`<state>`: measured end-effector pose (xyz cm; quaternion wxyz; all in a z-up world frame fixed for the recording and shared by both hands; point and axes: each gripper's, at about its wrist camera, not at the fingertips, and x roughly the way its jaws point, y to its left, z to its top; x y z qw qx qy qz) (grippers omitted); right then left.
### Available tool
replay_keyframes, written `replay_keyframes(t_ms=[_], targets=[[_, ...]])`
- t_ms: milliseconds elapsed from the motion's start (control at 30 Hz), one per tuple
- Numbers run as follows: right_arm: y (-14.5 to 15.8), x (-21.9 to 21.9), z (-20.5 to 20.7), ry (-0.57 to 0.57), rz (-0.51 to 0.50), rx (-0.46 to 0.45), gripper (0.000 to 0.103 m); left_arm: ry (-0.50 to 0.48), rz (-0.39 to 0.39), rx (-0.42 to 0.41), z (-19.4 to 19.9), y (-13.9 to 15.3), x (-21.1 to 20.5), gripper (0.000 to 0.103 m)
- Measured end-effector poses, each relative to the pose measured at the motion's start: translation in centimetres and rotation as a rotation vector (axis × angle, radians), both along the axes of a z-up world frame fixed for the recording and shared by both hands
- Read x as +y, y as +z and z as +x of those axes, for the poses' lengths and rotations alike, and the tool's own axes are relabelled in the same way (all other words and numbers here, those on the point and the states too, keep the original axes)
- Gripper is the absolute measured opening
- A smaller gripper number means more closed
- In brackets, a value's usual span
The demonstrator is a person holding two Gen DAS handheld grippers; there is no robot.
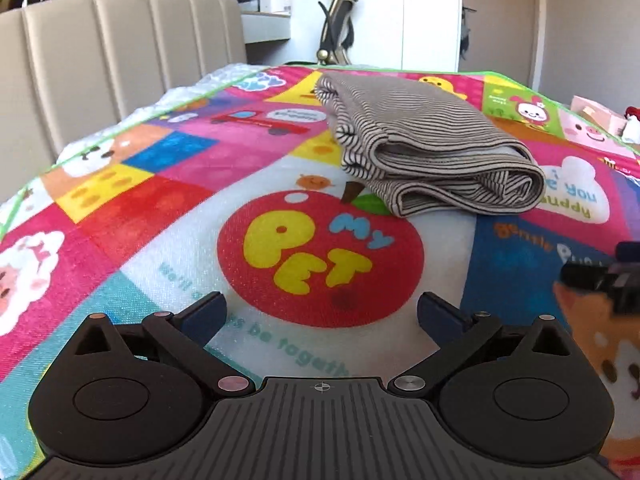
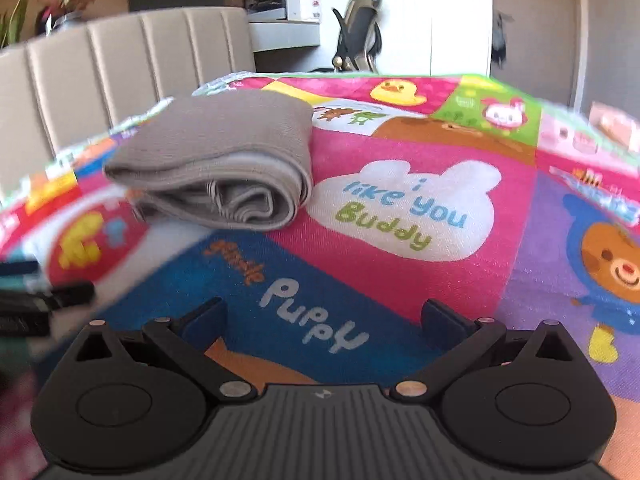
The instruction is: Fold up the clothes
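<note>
The left wrist view shows fine dark stripes on the folded garment and its stacked edges; the blurred right wrist view renders that garment as plain grey. It lies folded on the cartoon play mat, beyond the red apple print, well apart from both tools. The left gripper has its fingers spread wide, holding nothing; the right gripper likewise, over the "Puppy" lettering. Each view catches the other gripper only as a dark, blurred piece at its edge. Behind the mat stand a ribbed beige headboard, an office chair and white doors.
</note>
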<state>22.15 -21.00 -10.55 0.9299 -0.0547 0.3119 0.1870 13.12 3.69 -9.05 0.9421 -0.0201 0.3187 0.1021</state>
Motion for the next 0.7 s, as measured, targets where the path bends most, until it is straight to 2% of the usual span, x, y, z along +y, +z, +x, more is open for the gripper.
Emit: replay_keyframes(t_ms=[167,267,467,700], targets=[[-0.2,0.3,-0.1,0.017,-0.025,-0.022,0.103,0.014,0.01,-0.023,-0.5,0.0,-0.3,0.103],[-0.1,0.5,-0.2,0.025,-0.04,-0.033,0.103,0.037,0.024,0.0,-0.8,0.2,-0.5,0.103],[0.1,1.3,-0.7,0.021,-0.099,-0.07,0.103,0.023,-0.025,0.004,-1.9,0.3,0.4,0.103],[0.2,0.8,-0.2,0.025,-0.068,-0.04,0.103,0.022,-0.019,0.005,-2.0,0.2,0.3,0.103]])
